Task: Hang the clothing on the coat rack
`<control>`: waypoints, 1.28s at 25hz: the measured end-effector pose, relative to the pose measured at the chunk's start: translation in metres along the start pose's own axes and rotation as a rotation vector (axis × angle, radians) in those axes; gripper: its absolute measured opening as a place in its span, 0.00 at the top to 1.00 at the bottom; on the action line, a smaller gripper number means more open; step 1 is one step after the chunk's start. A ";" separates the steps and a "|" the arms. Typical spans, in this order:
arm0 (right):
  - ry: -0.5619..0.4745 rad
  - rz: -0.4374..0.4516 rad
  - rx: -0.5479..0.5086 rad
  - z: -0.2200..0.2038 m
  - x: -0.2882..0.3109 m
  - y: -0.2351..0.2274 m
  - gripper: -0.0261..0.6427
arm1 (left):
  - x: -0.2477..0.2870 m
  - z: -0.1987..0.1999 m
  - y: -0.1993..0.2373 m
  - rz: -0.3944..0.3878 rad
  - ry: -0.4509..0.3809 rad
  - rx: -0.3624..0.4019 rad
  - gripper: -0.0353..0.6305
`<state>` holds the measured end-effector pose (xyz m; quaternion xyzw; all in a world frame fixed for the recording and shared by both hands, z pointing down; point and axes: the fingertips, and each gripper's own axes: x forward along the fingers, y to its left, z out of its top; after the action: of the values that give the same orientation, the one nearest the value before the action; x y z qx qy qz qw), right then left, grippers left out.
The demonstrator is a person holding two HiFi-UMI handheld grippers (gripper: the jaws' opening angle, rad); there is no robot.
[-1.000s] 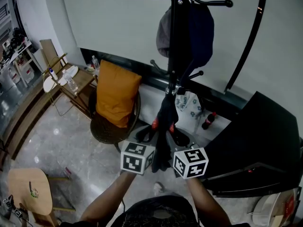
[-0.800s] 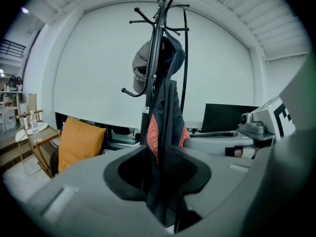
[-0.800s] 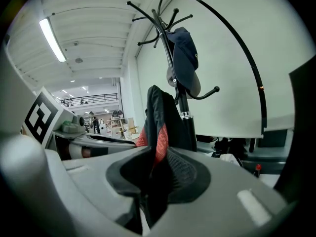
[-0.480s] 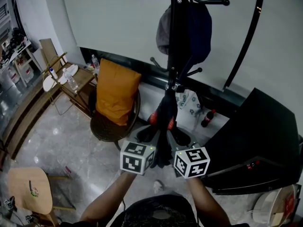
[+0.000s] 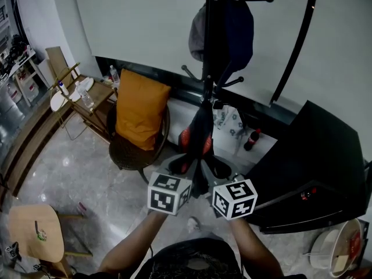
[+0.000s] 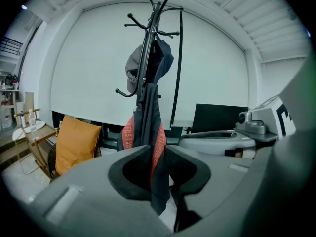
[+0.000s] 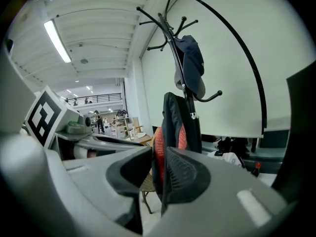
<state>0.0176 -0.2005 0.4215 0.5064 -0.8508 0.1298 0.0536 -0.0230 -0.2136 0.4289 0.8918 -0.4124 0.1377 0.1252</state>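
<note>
Against the coat rack [image 5: 210, 39], the dark red-lined garment [image 5: 199, 133] is drawn higher than a second ago, its top by the lower hooks [image 5: 232, 81]. It is clamped in both the left gripper [image 6: 157, 157] and the right gripper [image 7: 159, 167]. Hooking is judged under way; the top must next be settled over a hook

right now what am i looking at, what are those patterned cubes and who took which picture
No robot: a person holds a two-jaw tool in each hand; the marker cubes are part of them. One picture comes from a camera on the person's head, looking down; the others ride on the tools. The left tool and the right tool are both shut on a dark garment with red lining at the coat rack, where a cap hangs.
</note>
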 end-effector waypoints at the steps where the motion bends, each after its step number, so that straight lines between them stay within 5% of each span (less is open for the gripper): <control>1: 0.000 -0.001 -0.003 -0.001 -0.003 0.001 0.84 | -0.002 -0.001 -0.002 -0.001 0.001 -0.001 0.81; 18: 0.009 0.030 -0.039 -0.002 -0.038 0.022 0.91 | -0.025 -0.006 -0.027 -0.020 -0.025 -0.001 0.93; 32: 0.017 0.034 -0.050 -0.004 -0.051 0.025 0.91 | -0.029 -0.007 -0.037 -0.031 -0.036 -0.014 0.94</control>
<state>0.0200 -0.1452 0.4097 0.4891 -0.8619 0.1137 0.0714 -0.0136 -0.1672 0.4208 0.8995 -0.4017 0.1168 0.1260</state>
